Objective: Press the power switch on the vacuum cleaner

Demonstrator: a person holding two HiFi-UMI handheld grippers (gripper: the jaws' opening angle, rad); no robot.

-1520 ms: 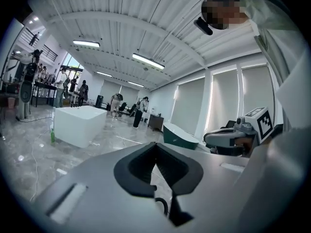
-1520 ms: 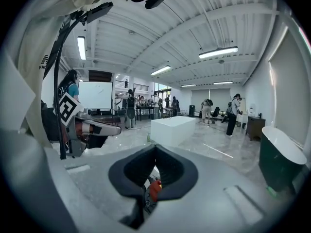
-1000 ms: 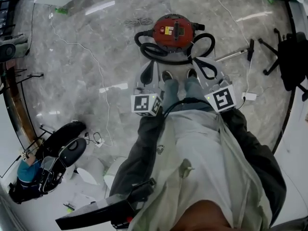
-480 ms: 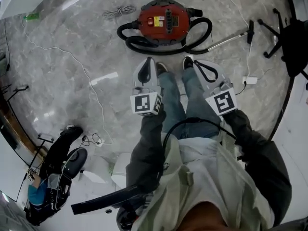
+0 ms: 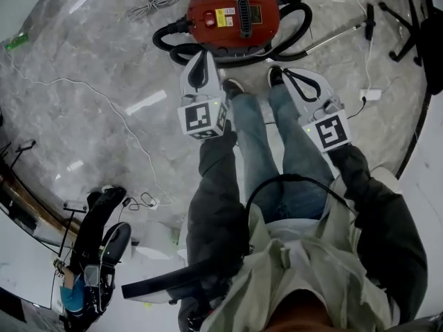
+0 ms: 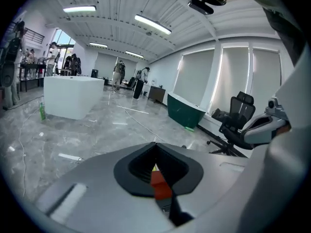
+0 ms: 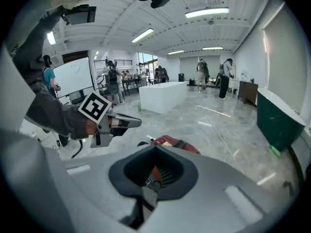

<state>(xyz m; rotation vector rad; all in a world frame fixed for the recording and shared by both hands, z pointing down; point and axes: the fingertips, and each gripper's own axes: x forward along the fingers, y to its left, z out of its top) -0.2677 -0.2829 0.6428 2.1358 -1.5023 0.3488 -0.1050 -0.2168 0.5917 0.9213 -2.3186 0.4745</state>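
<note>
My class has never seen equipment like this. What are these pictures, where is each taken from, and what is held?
A person stands on a stone floor holding a two-jaw gripper in each hand. The top-down picture comes from a camera on the person's head: the left gripper and right gripper point toward a red vacuum cleaner with a black hose, lying past the person's shoes. The other two pictures come from cameras riding on each gripper, looking along its jaws. Both pairs of jaws are together and hold nothing.
</note>
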